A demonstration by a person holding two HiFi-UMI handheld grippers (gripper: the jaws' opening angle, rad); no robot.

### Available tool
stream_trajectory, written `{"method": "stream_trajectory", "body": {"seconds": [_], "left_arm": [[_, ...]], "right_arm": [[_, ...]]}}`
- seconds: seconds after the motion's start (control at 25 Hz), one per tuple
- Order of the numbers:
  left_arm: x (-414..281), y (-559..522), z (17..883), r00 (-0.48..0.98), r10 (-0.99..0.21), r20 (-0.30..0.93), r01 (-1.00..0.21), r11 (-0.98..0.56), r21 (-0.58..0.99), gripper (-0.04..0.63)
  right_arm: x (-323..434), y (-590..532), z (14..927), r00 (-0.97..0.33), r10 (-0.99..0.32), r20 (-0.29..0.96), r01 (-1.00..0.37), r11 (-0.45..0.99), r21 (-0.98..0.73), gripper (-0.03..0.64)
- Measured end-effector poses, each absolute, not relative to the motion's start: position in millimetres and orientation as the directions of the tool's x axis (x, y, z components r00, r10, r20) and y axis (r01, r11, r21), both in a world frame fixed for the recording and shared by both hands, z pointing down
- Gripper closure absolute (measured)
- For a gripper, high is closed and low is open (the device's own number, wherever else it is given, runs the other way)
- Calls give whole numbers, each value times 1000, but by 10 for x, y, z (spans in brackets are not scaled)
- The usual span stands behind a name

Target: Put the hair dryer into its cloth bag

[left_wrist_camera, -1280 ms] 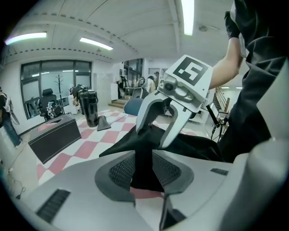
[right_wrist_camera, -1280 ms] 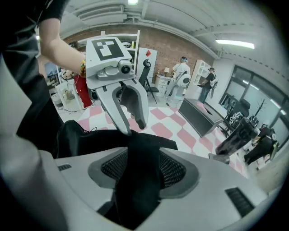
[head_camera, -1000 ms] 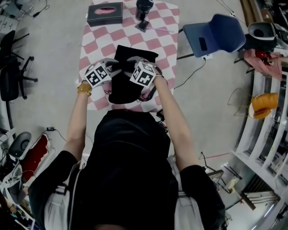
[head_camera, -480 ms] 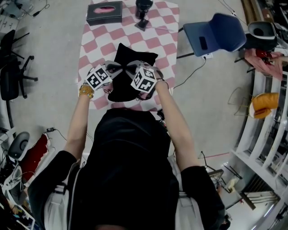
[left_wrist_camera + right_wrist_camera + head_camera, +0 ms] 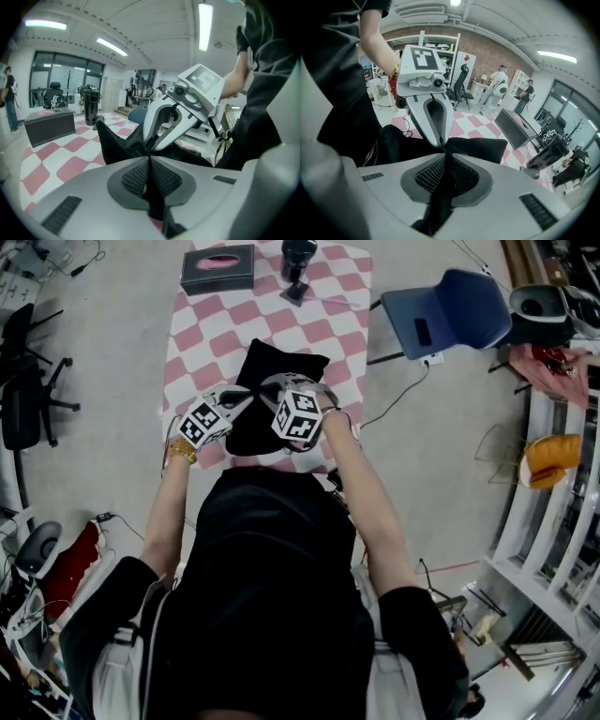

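By table (image 5: pixel 330 298) edge, cloth bag (image 5: pixel 274 366) pinched

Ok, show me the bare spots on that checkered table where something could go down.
Free: the band of table between the tissue box and hair dryer at the far edge and the cloth bag; also the strip from the bag to the right edge. Crowded: the near middle, under the bag.
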State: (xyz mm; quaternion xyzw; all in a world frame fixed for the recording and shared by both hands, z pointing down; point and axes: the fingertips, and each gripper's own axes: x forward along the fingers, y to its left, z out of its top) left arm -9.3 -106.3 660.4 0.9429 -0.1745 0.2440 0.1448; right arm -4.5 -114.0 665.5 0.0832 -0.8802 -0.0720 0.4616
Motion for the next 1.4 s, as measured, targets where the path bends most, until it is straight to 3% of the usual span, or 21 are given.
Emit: {"method": "stream_trajectory", "body": {"seconds": [0.16, 0.2, 0.24, 0.28, 0.4, 0.64, 0.8, 0.96, 1.12, 1.24, 1.4], "left_arm": [[-357, -1204, 6669, 795, -364, 485, -512, -832, 214, 553], [-443, -1251, 6718, 791, -375, 483, -532, -811, 243, 494], [-505, -1287, 6761, 797, -371, 477, -537, -796, 279, 435], [-532, -1313, 6789, 810, -352, 468, -526, -790, 315, 417], [-516, -1321, 6817, 857, -254, 447, -444, -805, 393, 408], [-521, -1277, 6895, 911, -67, 408, -310, -762, 568, 410], [-487, -1315, 6890, 927, -18, 376, -272, -722, 637, 410], [-512, -1296, 6908, 925, -45, 378, -300, -699, 649, 422], [-500, -1208, 6907, 913, -89, 398, -342, -698, 629, 468], [-467, -1142, 6945, 900, -139, 412, -389, -680, 621, 560], [-466, -1100, 6949, 886, -209, 414, -441, -654, 614, 565]], "right_arm": [[-9, -1174, 6653, -570, -215, 793, -109, 976, 186, 563], [5, -1180, 6654, -574, -215, 790, -115, 977, 182, 563], [15, -1182, 6658, -578, -216, 787, -121, 976, 179, 563], [21, -1184, 6665, -580, -218, 785, -123, 976, 180, 563], [34, -1180, 6675, -588, -220, 778, -128, 975, 180, 563], [61, -1184, 6682, -617, -195, 762, -148, 980, 131, 561], [57, -1228, 6575, -637, -249, 729, -189, 968, 166, 537], [-106, -1028, 6400, -664, -275, 696, -139, 959, 246, 497], [-246, -800, 6592, -600, -247, 761, -35, 958, 284, 459], [-162, -823, 6810, -536, -278, 797, -42, 952, 303, 456], [-138, -825, 6821, -555, -305, 774, -62, 943, 327, 456]]}}
